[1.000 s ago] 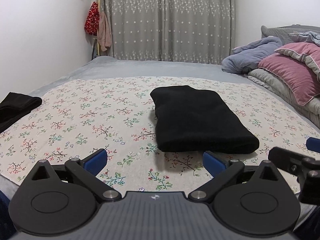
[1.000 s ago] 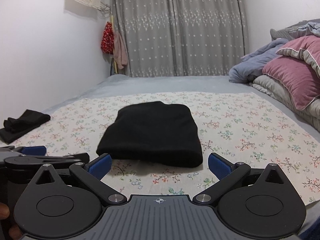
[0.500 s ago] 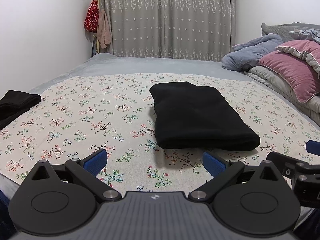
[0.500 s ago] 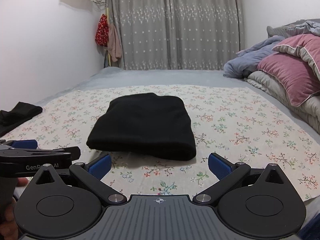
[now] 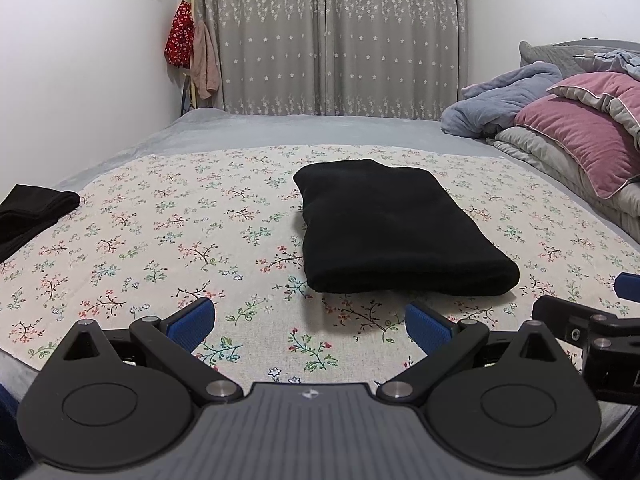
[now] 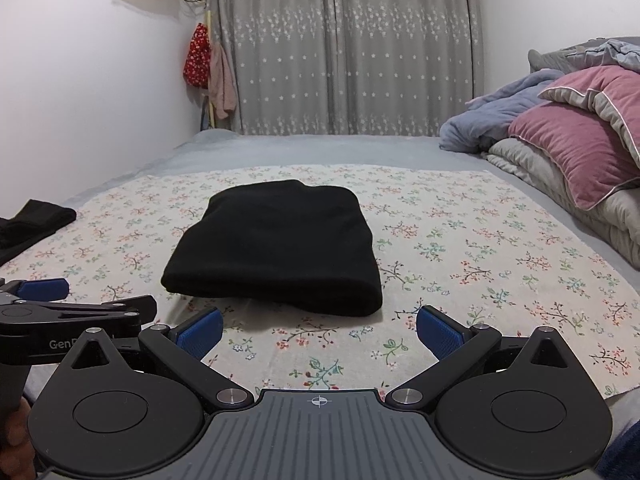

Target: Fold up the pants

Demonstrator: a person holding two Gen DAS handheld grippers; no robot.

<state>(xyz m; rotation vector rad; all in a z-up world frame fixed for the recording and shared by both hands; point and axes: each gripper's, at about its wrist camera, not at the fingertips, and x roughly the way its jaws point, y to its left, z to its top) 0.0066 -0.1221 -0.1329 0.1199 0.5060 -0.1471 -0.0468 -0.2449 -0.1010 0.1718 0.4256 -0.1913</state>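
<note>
The black pants (image 5: 392, 232) lie folded into a thick rectangle on the floral sheet (image 5: 160, 240) in the middle of the bed; they also show in the right wrist view (image 6: 280, 248). My left gripper (image 5: 310, 326) is open and empty, just short of the pants' near edge. My right gripper (image 6: 318, 332) is open and empty, also just before the near edge. Each gripper shows at the side of the other's view.
A second black garment (image 5: 28, 212) lies at the left edge of the bed (image 6: 32, 220). Pink and grey pillows and a blue blanket (image 5: 572, 136) are piled at the right. Grey curtains (image 5: 332, 36) hang behind the bed.
Both grippers have drawn slightly back and tilted up; the pants sit a little farther away in both views. The pants have not moved.
</note>
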